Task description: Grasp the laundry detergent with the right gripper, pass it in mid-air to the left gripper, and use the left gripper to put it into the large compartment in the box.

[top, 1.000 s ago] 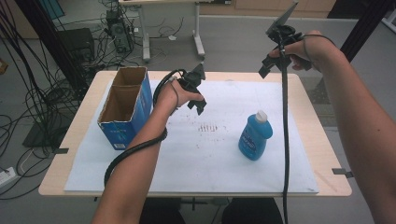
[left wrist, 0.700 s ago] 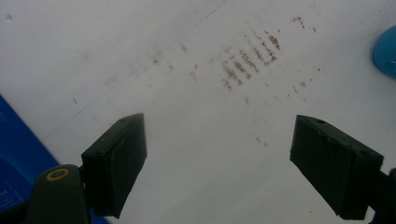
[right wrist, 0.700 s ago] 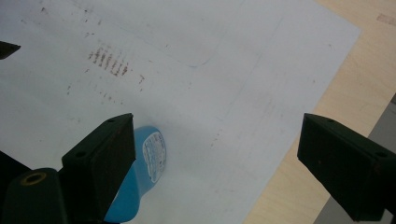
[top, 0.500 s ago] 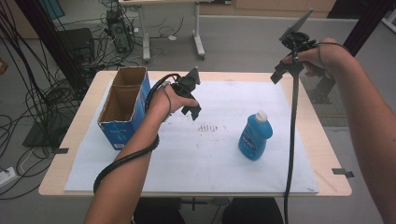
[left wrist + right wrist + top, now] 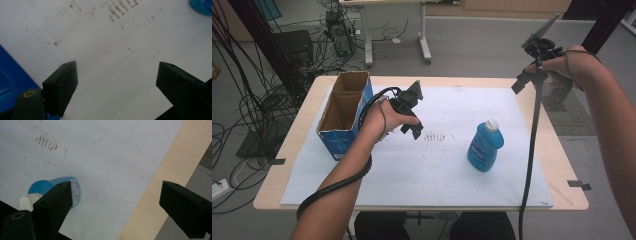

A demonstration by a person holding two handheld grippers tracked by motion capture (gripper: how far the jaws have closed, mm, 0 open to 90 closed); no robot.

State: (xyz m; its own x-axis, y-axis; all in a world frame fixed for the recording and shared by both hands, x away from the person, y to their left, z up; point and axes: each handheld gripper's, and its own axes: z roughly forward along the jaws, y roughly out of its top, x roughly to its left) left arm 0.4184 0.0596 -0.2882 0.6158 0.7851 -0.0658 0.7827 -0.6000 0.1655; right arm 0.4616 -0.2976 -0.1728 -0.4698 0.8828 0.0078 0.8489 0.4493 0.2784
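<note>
Room: grey floor, cable bundles at the far left, a second desk at the far side; probably a recording bay.
Counter: light wood, covered by a white sheet with a patch of brown streaks near its middle; the sheet likely gives a plain working ground.
Cardboard box: blue-sided, open top, two compartments, standing at the left edge of the sheet; nothing can be seen inside from the high view. Open side up suggests it is meant to receive something.
Left gripper: held just right of the box, above the sheet, near the streaks. In the left gripper view the fingers stand wide apart with bare sheet between them, holding nothing. Judged: parked by the box, ready to steady it or to take a hand-over.
Blue bottle: upright, white cap on, right of centre on the sheet, well apart from the box and from both grippers; untouched.
Right gripper: raised high over the far right corner of the counter. Right gripper view: fingers wide, empty; the bottle sits below, beside the left finger. Judged: looking down on the bottle before a reach; bottle off-centre, so the hand must shift toward it first.
</note>
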